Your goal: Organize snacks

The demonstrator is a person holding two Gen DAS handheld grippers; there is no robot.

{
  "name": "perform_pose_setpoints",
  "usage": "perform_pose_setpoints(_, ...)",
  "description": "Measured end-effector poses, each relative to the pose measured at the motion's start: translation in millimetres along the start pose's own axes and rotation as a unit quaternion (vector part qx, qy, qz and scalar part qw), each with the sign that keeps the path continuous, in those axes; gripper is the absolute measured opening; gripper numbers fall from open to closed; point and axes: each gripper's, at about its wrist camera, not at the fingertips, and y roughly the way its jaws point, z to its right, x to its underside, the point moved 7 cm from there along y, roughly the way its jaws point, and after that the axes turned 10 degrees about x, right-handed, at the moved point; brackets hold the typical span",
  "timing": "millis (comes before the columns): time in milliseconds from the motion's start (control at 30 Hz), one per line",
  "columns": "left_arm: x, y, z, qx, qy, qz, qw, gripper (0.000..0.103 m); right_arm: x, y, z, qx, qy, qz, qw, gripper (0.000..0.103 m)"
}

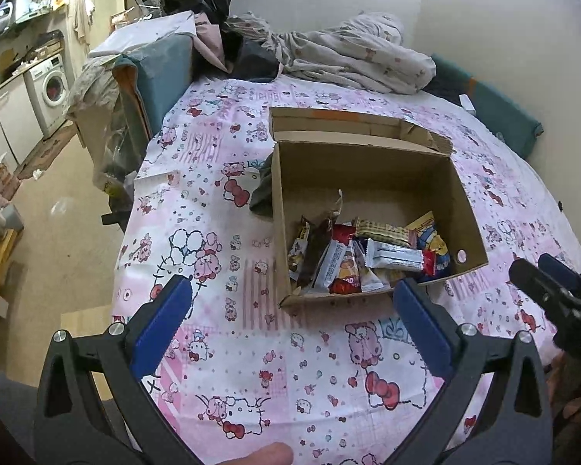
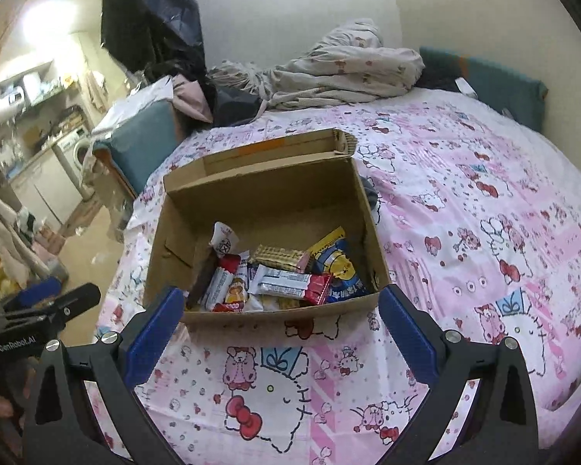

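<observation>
An open cardboard box (image 1: 461, 193) (image 2: 166, 232) sits on the pink cartoon-print bedsheet. Several wrapped snacks (image 1: 368, 259) (image 2: 282, 279) lie piled at its near end, among them a white-and-red bar (image 2: 290, 285) and a blue-and-yellow pack (image 2: 341, 267). My left gripper (image 1: 294, 294) is open and empty, just in front of the box's near wall. My right gripper (image 2: 281, 302) is open and empty, its fingertips either side of the near wall. The right gripper also shows at the right edge of the left wrist view (image 1: 550, 286), and the left gripper at the left edge of the right wrist view (image 2: 54, 306).
Crumpled bedding (image 1: 352, 54) (image 2: 344, 69) and dark clothes lie at the far end of the bed. A teal cushion (image 1: 499, 108) lies by the wall. A dark cloth (image 1: 263, 190) lies beside the box. The floor and a washing machine (image 1: 50, 85) are to the left.
</observation>
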Motion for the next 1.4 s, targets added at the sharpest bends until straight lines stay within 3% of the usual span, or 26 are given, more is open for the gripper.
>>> perform_pose_setpoints(267, 2.5, 1.1, 5.9, 0.017, 0.0, -0.006, 0.9998, 0.103, 2.1, 0.8, -6.0, 0.014, -0.022, 0.007, 1.0, 0.103)
perform_pose_setpoints(1400, 4.0, 2.7, -2.7, 0.019, -0.015, -0.01, 0.9997, 0.103, -2.4, -1.1, -3.6, 0.016, -0.016, 0.013, 1.0, 0.103)
